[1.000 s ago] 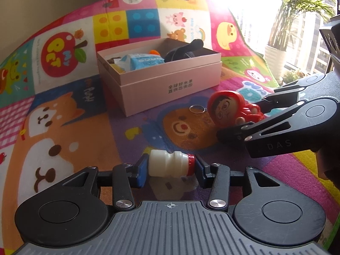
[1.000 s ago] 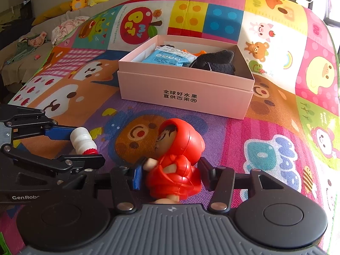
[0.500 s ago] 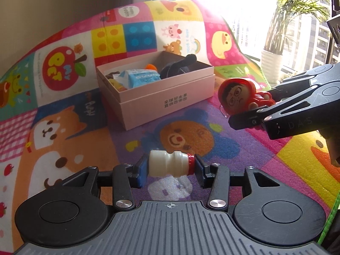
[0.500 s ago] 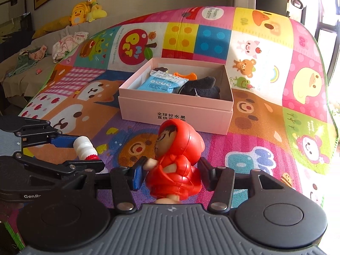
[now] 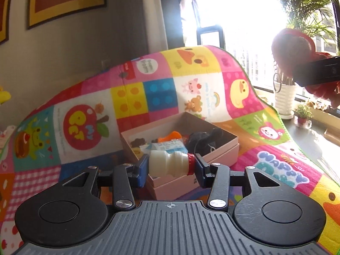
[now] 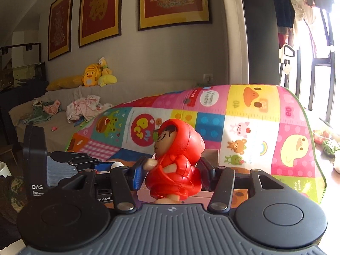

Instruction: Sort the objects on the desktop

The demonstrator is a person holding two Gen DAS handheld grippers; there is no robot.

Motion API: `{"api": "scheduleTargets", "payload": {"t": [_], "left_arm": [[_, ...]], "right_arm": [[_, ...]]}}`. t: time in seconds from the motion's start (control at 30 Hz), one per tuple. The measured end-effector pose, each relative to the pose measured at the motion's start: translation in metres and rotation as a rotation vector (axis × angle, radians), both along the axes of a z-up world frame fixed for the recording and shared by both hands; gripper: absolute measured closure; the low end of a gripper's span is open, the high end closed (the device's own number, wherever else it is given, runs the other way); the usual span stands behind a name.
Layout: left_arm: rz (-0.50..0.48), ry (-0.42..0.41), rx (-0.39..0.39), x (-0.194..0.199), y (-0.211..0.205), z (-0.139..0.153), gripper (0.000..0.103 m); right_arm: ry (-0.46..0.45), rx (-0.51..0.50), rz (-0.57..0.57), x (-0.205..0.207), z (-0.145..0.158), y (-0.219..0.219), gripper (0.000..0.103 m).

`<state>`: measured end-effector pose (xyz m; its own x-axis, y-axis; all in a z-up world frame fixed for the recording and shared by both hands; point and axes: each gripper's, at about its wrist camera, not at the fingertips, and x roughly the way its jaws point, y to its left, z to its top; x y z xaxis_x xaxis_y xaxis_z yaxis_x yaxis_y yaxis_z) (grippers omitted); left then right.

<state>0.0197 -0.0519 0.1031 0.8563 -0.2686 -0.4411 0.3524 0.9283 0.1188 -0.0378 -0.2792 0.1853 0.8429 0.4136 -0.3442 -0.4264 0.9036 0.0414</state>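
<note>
My left gripper [image 5: 170,165] is shut on a small white bottle with a red cap [image 5: 170,163], held sideways above the near edge of the open pink box [image 5: 214,155]. My right gripper [image 6: 172,170] is shut on a red-hooded doll figure [image 6: 176,161], held upright and high above the mat. The doll also shows at the upper right of the left wrist view [image 5: 293,53]. The left gripper with the bottle's base shows at the left of the right wrist view [image 6: 115,165]. The box holds a blue packet [image 5: 170,145], an orange item and a black cloth item.
The colourful play mat [image 5: 148,89] covers the surface under the box. Potted plants [image 5: 284,97] stand by the bright window at right. A sofa with clothes and yellow plush toys [image 6: 95,76] lies at the left behind the mat.
Both grippers have risen and moved forward with their objects. The bottle now hangs over the pink box's near edge, and the doll is lifted well above the mat.
</note>
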Motion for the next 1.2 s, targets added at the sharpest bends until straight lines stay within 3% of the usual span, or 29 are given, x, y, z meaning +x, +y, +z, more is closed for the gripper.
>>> {"api": "scheduleTargets", "payload": {"t": [0.17, 0.33, 0.47, 0.7, 1.0, 1.1, 1.17, 1.2], "left_arm": [[0.045, 0.019, 0.02, 0.06, -0.003, -0.011, 0.054], [0.083, 0.056, -0.071, 0.11, 0.012, -0.018, 0.049], [0.086, 0.05, -0.141, 0.085, 0.029, -0.027, 0.024], [0.112, 0.176, -0.16, 0.027, 0.038, -0.066, 0.011], [0.09, 0.198, -0.222, -0.005, 0.056, -0.078, 0.007], [0.113, 0.206, -0.245, -0.004, 0.066, -0.079, 0.006], [0.125, 0.211, -0.26, -0.004, 0.071, -0.08, 0.006], [0.129, 0.213, -0.268, -0.004, 0.074, -0.081, 0.006]], "right_arm": [[0.027, -0.012, -0.022, 0.013, -0.006, -0.002, 0.051], [0.088, -0.02, -0.045, 0.031, -0.023, -0.003, 0.051], [0.119, -0.027, -0.054, 0.045, -0.033, -0.003, 0.051], [0.158, -0.097, -0.027, 0.109, -0.031, 0.023, 0.051], [0.326, -0.147, -0.093, 0.251, -0.057, 0.065, 0.051], [0.336, -0.215, -0.091, 0.271, -0.073, 0.08, 0.05], [0.347, -0.241, -0.112, 0.277, -0.08, 0.084, 0.04], [0.347, -0.239, -0.116, 0.277, -0.081, 0.084, 0.039]]}}
